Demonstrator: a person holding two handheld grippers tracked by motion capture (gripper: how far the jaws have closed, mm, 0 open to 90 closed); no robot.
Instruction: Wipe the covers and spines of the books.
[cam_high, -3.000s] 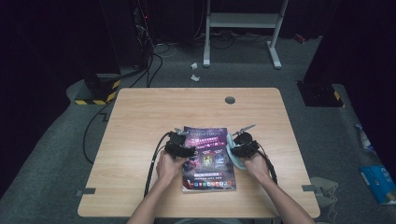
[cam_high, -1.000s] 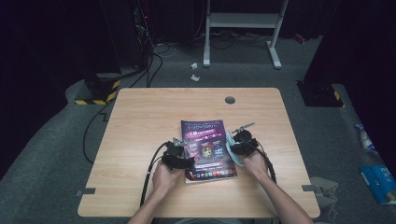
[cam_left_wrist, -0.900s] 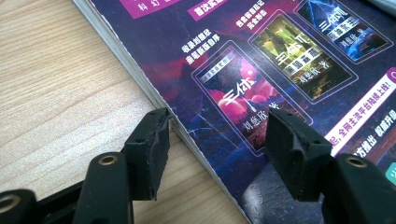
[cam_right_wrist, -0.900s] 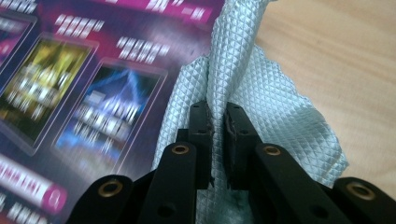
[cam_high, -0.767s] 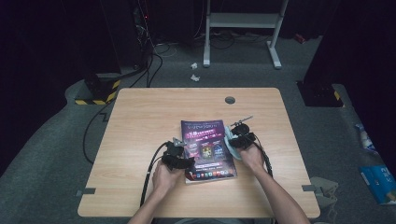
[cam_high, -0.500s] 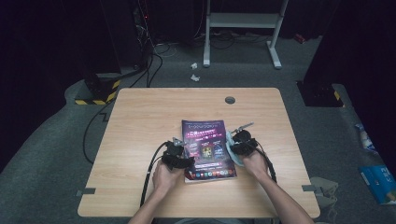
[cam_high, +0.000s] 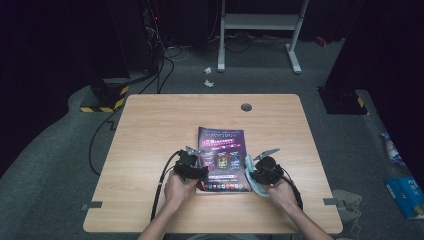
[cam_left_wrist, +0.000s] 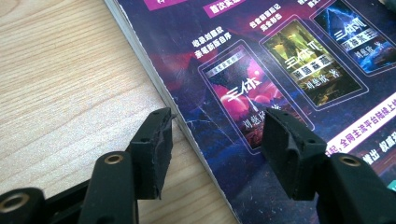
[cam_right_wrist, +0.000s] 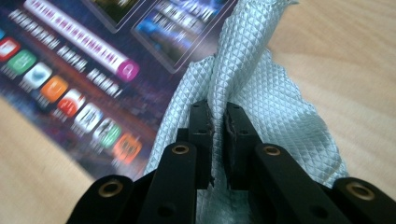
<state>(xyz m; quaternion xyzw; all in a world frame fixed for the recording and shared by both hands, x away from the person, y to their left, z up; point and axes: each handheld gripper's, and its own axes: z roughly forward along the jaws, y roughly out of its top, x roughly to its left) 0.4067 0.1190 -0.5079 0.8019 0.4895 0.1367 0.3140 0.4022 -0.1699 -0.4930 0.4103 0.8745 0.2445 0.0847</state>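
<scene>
A book with a purple cover lies flat at the middle of the wooden table. My left gripper is open at the book's left edge, one jaw over the bare wood and the other over the cover. At the book's right edge, my right gripper is shut on a pale blue quilted cloth. The cloth lies bunched partly on the cover and partly on the wood.
A round cable hole sits near the table's far edge. Black cables trail from the grippers toward the near edge. Bare wood lies on both sides of the book.
My right gripper has slid toward the near edge along the book's right side, with the cloth still in it. The left gripper has stayed at the book's left edge.
</scene>
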